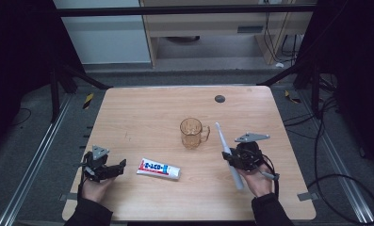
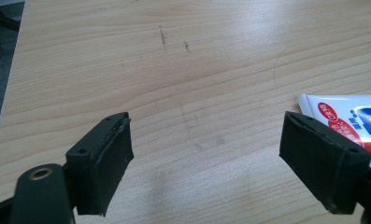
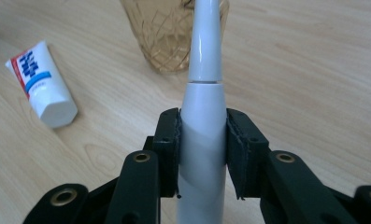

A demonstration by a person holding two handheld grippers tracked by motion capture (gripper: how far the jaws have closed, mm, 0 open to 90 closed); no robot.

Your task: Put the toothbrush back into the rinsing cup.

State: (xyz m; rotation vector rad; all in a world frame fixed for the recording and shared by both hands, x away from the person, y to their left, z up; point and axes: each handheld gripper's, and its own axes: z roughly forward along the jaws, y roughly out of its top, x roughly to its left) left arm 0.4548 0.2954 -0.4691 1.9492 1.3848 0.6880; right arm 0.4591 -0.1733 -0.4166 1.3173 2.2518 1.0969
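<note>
Right gripper (image 1: 232, 159), lower right of the high view, is pinching a white electric toothbrush (image 1: 228, 153) by the handle; brush head points toward the amber mug (image 1: 192, 132) at centre frame. Pickup looks done; dropping the toothbrush into the mug is probably what's left. Left gripper (image 1: 113, 170), lower left, is spread wide and empty, low over the table (image 1: 142, 113). Toothpaste tube (image 1: 158, 168) lies flat just right of it, untouched.

toothpaste tube (image 1: 158, 168), blue print, not legible
</note>
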